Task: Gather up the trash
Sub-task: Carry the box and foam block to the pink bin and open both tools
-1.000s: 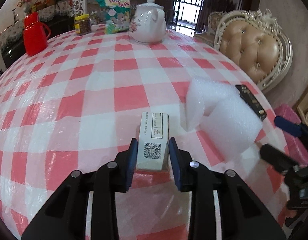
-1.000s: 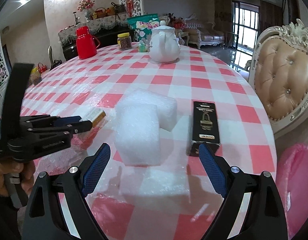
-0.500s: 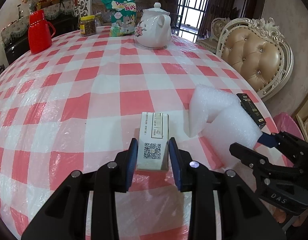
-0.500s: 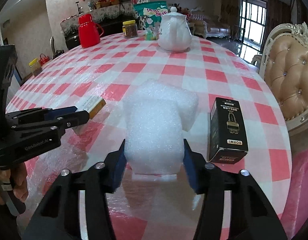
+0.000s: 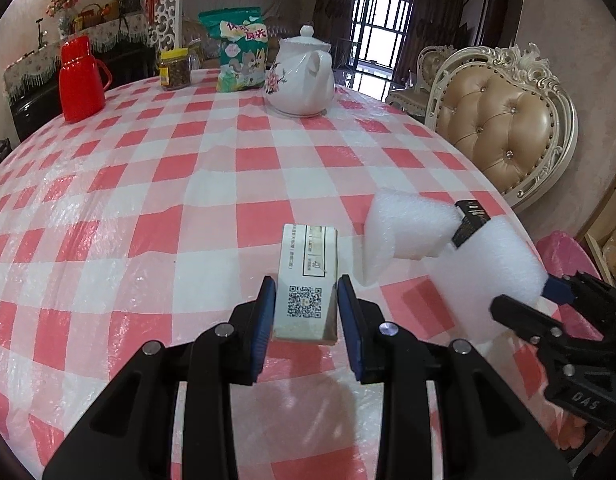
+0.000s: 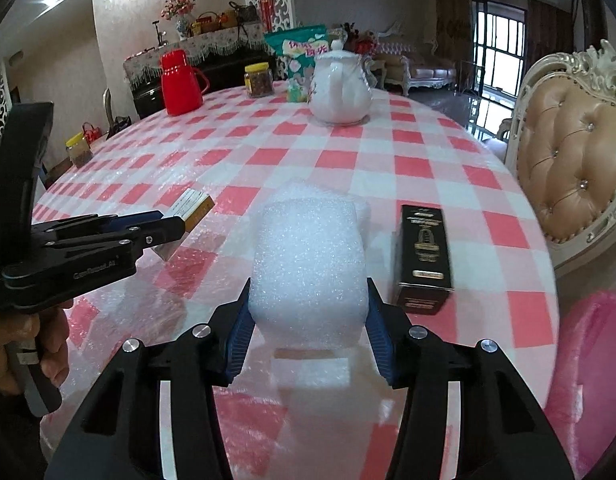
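Observation:
My left gripper [image 5: 306, 304] is shut on a small white carton with a QR code [image 5: 308, 284] and holds it just above the red-and-white checked tablecloth [image 5: 148, 200]; it also shows in the right wrist view [image 6: 190, 210]. My right gripper [image 6: 308, 316] is shut on a white foam block [image 6: 308, 268], lifted off the table; the block also shows in the left wrist view [image 5: 484, 272]. A second foam piece [image 5: 404, 224] lies behind it. A black box [image 6: 424, 258] lies on the table to the right of the foam.
A white teapot [image 5: 302, 76], a green snack bag [image 5: 238, 54], a jar [image 5: 174, 70] and a red jug [image 5: 80, 80] stand at the table's far side. A padded chair [image 5: 512, 136] stands at the right edge, and a pink bag [image 6: 588, 380] lies low beside the table.
My right gripper moved in from open and closed on the foam block, then lifted it. My left gripper has risen a little with the carton.

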The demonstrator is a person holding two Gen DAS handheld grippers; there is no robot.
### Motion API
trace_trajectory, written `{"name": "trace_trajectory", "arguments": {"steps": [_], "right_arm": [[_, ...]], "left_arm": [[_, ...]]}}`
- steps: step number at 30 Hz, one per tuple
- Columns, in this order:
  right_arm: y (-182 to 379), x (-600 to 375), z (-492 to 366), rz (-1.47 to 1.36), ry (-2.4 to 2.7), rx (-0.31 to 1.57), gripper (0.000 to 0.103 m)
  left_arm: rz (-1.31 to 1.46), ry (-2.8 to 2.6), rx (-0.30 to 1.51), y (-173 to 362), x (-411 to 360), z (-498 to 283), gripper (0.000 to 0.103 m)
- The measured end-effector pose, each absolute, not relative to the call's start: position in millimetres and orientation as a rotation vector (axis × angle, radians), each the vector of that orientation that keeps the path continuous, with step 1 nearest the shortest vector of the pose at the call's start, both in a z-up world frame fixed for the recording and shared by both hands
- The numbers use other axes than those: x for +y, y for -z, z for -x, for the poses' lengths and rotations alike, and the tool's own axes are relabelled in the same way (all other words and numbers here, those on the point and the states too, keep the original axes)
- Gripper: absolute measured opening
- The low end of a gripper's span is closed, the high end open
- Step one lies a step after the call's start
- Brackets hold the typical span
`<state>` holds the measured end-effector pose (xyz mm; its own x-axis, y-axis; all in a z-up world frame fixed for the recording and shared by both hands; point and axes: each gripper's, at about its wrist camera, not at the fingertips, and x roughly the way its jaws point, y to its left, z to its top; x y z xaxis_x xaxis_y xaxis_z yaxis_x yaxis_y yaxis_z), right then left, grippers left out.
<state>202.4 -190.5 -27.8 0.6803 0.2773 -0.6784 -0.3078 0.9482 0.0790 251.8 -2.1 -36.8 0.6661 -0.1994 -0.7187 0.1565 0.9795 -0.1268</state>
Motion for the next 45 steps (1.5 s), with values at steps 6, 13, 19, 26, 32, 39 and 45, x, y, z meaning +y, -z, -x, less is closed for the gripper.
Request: {"name": "trace_trajectory", "arguments": {"steps": [6, 13, 19, 26, 32, 39, 45], "right_arm": [[12, -213, -186, 0.023, -0.297, 0.721, 0.049], [0, -237, -164, 0.007, -0.268, 0.694, 0.049], [-10, -268, -145, -0.012, -0.22, 0.666, 0.049], [-17, -311, -128, -0.032, -0.142, 0.642, 0.049], [-18, -348, -115, -0.05, -0.068, 0.629, 0.049], [-14, -391, -106, -0.07, 0.014, 0.624, 0.049], [-5, -426, -100, -0.08, 0.083, 0.635, 0.049]], "left_arm": [[0.052, 0.213, 0.795, 25, -12, -237, 0.031], [0.04, 0.23, 0.773, 9, -28, -220, 0.031], [0.024, 0.266, 0.746, -7, -52, -206, 0.031], [-0.006, 0.328, 0.727, -20, -94, -192, 0.031], [-0.028, 0.392, 0.714, -28, -138, -184, 0.031], [-0.064, 0.489, 0.699, -37, -197, -177, 0.031], [-0.076, 0.56, 0.703, -36, -239, -177, 0.031]]}}
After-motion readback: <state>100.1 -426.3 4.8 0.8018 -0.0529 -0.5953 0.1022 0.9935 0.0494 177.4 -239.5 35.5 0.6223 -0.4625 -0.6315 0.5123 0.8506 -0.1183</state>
